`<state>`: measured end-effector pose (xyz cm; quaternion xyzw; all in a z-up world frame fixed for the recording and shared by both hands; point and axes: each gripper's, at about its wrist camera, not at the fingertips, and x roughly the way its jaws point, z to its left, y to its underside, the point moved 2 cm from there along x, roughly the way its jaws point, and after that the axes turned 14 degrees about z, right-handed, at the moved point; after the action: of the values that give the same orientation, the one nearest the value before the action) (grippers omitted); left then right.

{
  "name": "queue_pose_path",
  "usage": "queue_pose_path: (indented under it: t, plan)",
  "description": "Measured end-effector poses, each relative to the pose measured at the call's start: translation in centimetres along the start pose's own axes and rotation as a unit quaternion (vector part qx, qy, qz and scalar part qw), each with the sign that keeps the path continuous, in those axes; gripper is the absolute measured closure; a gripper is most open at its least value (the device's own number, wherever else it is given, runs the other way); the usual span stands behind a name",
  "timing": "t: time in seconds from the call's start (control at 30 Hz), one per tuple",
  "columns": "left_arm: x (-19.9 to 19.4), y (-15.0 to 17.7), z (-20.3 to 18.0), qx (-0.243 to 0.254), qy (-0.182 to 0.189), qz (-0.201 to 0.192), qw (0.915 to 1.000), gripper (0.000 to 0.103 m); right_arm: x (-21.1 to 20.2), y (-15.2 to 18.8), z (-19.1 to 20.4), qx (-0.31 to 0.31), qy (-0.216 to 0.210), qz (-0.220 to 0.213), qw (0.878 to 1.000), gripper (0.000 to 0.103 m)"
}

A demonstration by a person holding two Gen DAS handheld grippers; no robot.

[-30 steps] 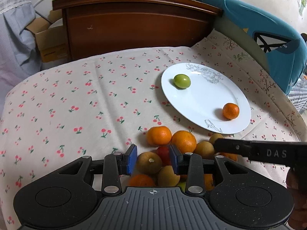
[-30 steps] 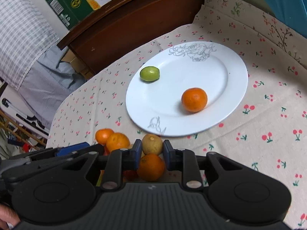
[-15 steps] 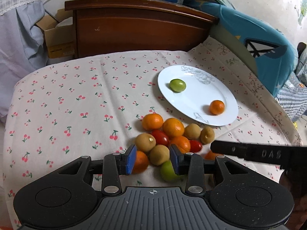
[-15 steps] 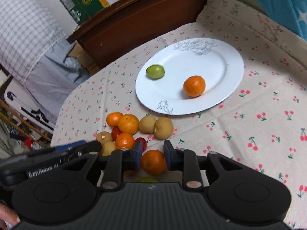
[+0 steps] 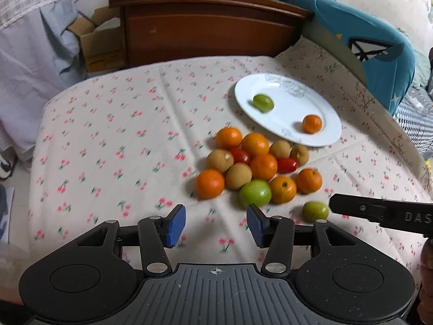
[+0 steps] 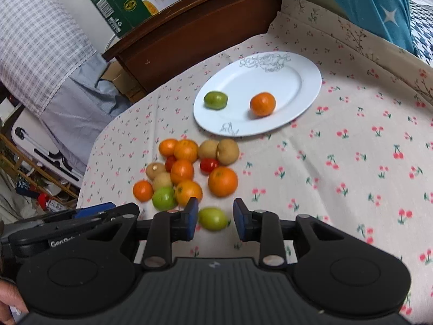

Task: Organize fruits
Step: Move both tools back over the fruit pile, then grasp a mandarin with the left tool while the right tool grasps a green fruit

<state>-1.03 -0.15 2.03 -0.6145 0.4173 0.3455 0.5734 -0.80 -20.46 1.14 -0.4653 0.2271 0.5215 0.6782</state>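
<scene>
A white plate (image 5: 286,127) (image 6: 257,81) at the back right of the cherry-print cloth holds a green fruit (image 5: 262,103) (image 6: 215,100) and a small orange (image 5: 312,124) (image 6: 262,104). In front of the plate lies a pile of oranges, brown fruits, red tomatoes and a green fruit (image 5: 263,166) (image 6: 181,172). My left gripper (image 5: 216,224) hovers short of the pile, its jaws opening with nothing between them. My right gripper (image 6: 215,216) (image 5: 379,212) is also opening. A lone green fruit (image 6: 213,218) (image 5: 315,211) lies on the cloth between its pads, untouched.
A dark wooden headboard (image 5: 211,29) stands behind the table with a cardboard box (image 5: 100,46) to its left. A teal cushion (image 5: 373,43) leans at the back right. A green carton (image 6: 119,2) sits on the headboard. The cloth drops off at the left edge.
Both grippers have drawn back from the fruit pile, so it looks smaller and farther away. Both pairs of jaws have widened. A lone green fruit now shows between the right pads.
</scene>
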Motion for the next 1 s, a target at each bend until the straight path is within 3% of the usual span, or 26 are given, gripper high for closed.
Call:
queue_pose_path:
  t: [0.37,0.43,0.53,0.8,1.0]
  plan:
    - [0.4,1.2,2.6,-0.032,-0.005,0.014,0.9994,0.051,0.4,1.0,0.6,-0.013,0.025,0.007,1.0,0.064]
    - [0.6,1.1,3.0,-0.043,-0.001,0.013,0.999,0.044,0.6,0.9,0.7,-0.014,0.027,0.008,0.999,0.064]
    - [0.5,0.9,3.0,-0.039,-0.006,-0.008,0.9992,0.042,0.8,0.9,0.8,-0.018,0.028,0.009,0.999,0.064]
    - [1.4,-0.5,2.6,-0.018,-0.009,-0.023,0.9995,0.042,1.5,0.8,0.9,-0.026,0.042,0.01,0.999,0.064]
    - [2.3,-1.2,2.8,-0.011,0.009,-0.024,0.9996,0.042,2.1,0.9,1.3,-0.041,0.056,0.012,0.997,0.064]
